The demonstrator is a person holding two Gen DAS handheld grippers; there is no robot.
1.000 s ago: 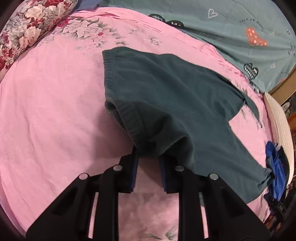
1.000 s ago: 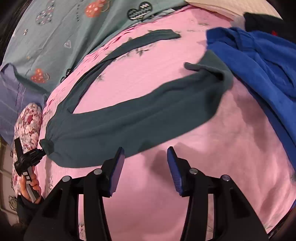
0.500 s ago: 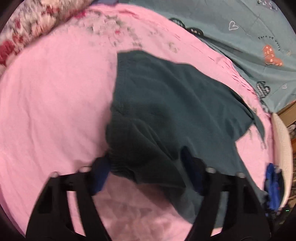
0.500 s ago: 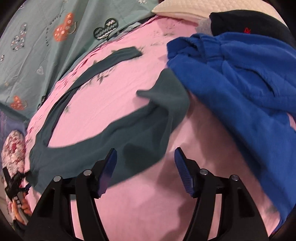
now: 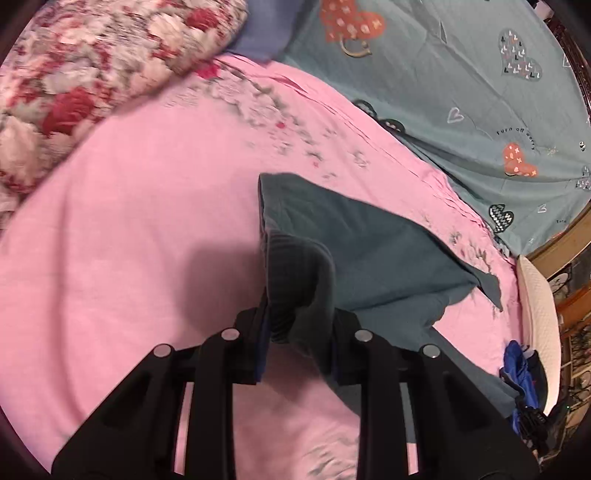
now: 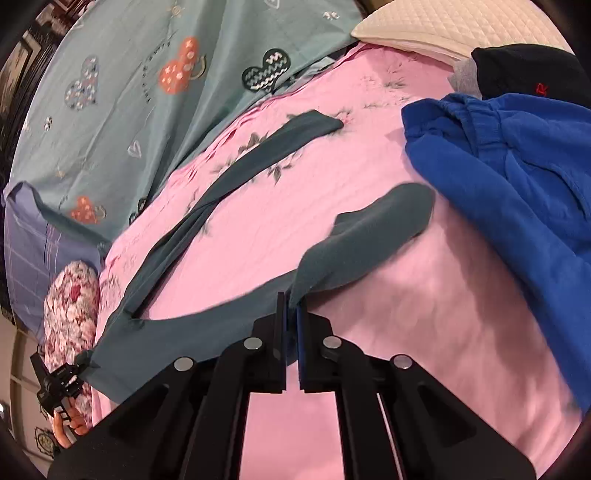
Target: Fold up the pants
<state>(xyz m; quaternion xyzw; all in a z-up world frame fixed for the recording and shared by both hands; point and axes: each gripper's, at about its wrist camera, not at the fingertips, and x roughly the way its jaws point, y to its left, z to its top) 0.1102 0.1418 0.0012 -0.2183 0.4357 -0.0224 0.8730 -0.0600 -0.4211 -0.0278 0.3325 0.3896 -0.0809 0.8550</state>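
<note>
Dark teal pants (image 5: 369,243) lie spread on a pink bedsheet (image 5: 129,229). My left gripper (image 5: 297,332) is shut on the bunched ribbed waistband and holds it a little above the sheet. In the right wrist view the pants (image 6: 229,177) stretch from the waist at lower left to two legs. My right gripper (image 6: 291,314) is shut on the edge of the nearer leg (image 6: 369,229), close to its cuff. The far leg lies flat toward the top of the bed. The left gripper also shows small at the lower left of the right wrist view (image 6: 79,360).
Blue trousers (image 6: 517,177) and a dark garment (image 6: 524,70) are piled at the right. A cream pillow (image 6: 443,26) lies behind them. A teal heart-print blanket (image 6: 147,85) runs along the far side. A floral pillow (image 5: 92,66) lies at the head end.
My right gripper moved to the near leg and closed on it. My left gripper opened, shifted on the waistband and closed again, lifting it.
</note>
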